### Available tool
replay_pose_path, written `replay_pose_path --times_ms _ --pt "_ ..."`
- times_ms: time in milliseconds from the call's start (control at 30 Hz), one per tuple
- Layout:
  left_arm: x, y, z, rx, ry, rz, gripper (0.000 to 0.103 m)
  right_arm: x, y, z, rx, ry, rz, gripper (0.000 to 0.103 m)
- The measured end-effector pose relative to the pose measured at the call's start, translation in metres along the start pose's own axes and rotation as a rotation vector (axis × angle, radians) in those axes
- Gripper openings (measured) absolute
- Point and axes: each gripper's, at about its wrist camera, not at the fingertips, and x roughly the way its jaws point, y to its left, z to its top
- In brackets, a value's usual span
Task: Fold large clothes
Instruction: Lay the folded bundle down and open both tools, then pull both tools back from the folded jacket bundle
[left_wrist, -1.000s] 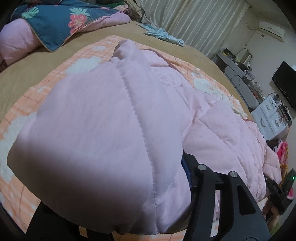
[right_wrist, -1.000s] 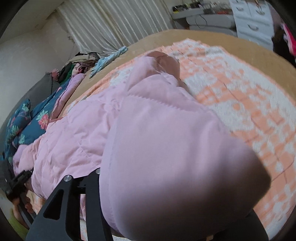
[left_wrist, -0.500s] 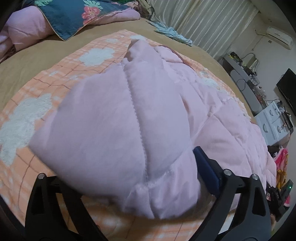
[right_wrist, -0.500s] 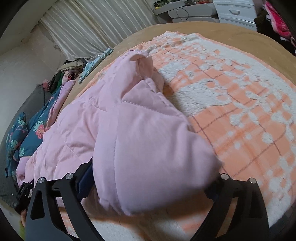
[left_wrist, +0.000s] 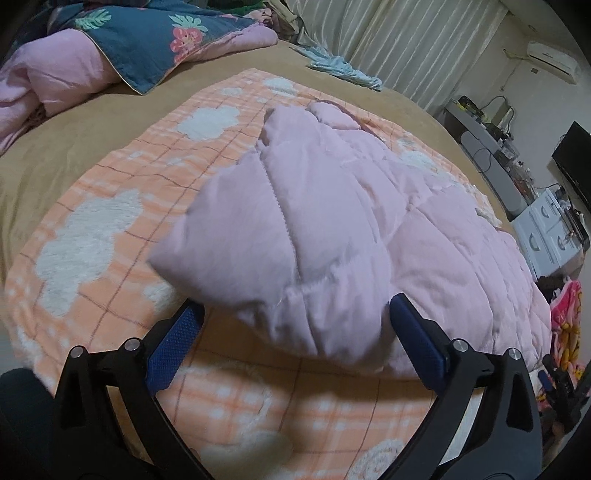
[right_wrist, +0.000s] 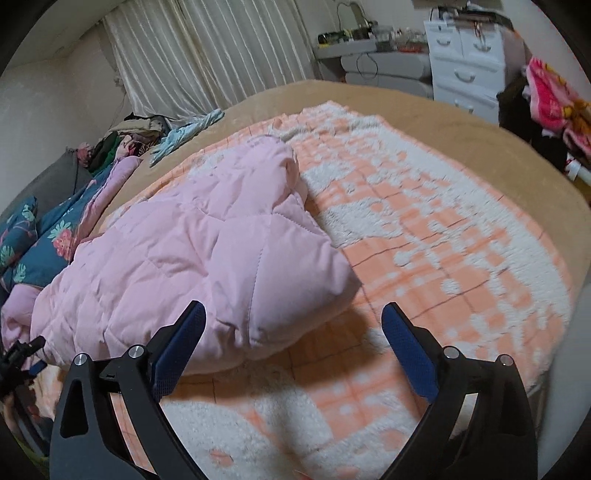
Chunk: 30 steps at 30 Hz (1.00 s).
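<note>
A pink quilted puffer jacket (left_wrist: 332, 221) lies folded over on an orange and white checked blanket (left_wrist: 92, 229) on the bed. It also shows in the right wrist view (right_wrist: 207, 258). My left gripper (left_wrist: 295, 310) is open, its blue pads just in front of the jacket's near edge, holding nothing. My right gripper (right_wrist: 291, 314) is open and empty, with the jacket's near corner lying between and just beyond its fingers.
A blue floral quilt with pink lining (left_wrist: 147, 40) is piled at the bed's head. A light blue cloth (left_wrist: 340, 68) lies by the curtains. White drawers (right_wrist: 469, 62) and a desk stand past the bed. The blanket (right_wrist: 443, 240) lies bare right of the jacket.
Both grippers opened and let go of the jacket's edge, then drew back. The jacket dropped onto the blanket and now lies flat in front of them.
</note>
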Motion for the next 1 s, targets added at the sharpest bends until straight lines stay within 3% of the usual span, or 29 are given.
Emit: replay_pose_path --times_ms 467,1000 --pt "-0.061 -0.004 -0.009 0.059 -0.087 0.006 0.094 -0.063 0.026 -0.002 -0.12 -0.139 -0.013 0.099" --pt "-0.111 -0.053 -0.017 0.195 -0.202 -0.033 0.094 -0.121 0.095 -0.005 -0.3 -0.259 0.06 0.099"
